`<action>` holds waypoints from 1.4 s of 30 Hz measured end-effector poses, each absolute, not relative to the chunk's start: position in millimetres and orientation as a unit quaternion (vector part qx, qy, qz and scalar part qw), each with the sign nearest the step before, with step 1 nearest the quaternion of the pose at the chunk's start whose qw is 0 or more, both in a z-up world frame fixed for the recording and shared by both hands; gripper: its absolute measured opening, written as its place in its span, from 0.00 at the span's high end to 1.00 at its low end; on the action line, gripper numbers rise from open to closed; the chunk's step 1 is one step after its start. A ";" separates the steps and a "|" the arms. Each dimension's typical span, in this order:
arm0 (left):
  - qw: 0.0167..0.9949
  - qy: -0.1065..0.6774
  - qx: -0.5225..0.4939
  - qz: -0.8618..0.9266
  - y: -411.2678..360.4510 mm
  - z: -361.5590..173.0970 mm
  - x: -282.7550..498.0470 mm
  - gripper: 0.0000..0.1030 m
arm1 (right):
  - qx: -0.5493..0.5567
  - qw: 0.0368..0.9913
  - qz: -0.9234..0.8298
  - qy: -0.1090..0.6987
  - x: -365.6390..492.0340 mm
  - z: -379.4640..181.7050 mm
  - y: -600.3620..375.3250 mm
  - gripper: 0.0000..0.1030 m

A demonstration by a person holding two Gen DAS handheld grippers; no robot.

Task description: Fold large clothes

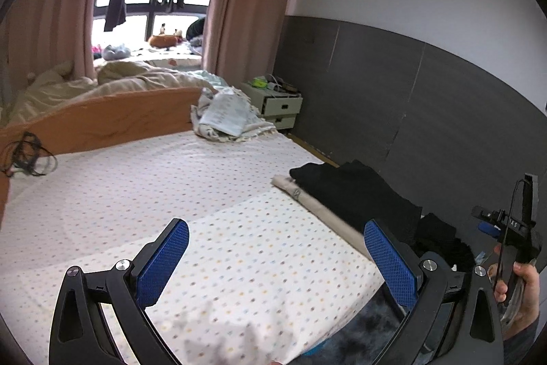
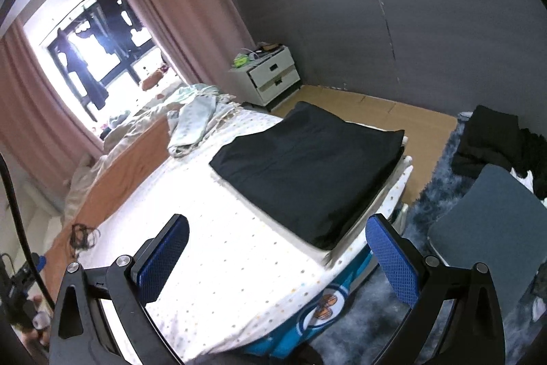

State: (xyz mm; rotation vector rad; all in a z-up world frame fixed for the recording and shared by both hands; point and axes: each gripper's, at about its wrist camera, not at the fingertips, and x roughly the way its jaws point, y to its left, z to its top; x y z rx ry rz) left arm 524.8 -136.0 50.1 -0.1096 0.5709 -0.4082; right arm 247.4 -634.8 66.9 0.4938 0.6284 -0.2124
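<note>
- The left hand-held gripper (image 1: 276, 257) hangs over the near part of the bed (image 1: 143, 180), its blue-padded fingers (image 1: 163, 262) spread wide with nothing between them
- The right hand-held gripper (image 2: 277, 257) is just as wide open and empty, poised above the near corner of the bed (image 2: 218, 279)
- A dark folded garment (image 2: 307, 170) lies flat near the right edge of the bed, resting on a pale folded piece (image 2: 405, 166) whose edges peek out beneath it; from the left wrist view the same dark garment (image 1: 348, 190) sits on the cream piece (image 1: 328, 214) along that edge
- The sheet is white with small coloured dots, and neither gripper touches it
- At the far corner of the bed a crumpled light-blue and white bundle (image 2: 191, 125) sits against the wooden bed board (image 2: 123, 173)
- A tangle of black cord (image 1: 27, 154) lies by the left edge, close to the board
- Off the bed, a loose heap of dark clothes (image 2: 492, 142) rests on the fluffy blue rug (image 2: 441, 180), beside a blue-grey chair seat (image 2: 485, 235)
- A white bedside cabinet (image 2: 270, 74) stands against the grey wall beyond the bed
- In the left wrist view the person's right hand (image 1: 519, 289) grips the handle of the other tool at the frame's right side
</note>
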 end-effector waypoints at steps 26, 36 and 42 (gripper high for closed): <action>0.972 0.190 -0.062 -0.122 -36.2 50.0 323.4 0.01 | 0.141 0.953 -0.035 0.266 130.6 84.1 -498.8 0.00; 0.978 0.177 -0.072 -0.080 -22.4 35.0 262.7 0.01 | 0.114 0.964 -0.036 0.239 90.5 71.9 -472.8 0.00; 0.980 0.184 -0.066 -0.045 -24.4 30.7 229.2 0.01 | 0.111 0.963 -0.025 0.245 73.7 58.2 -462.5 0.00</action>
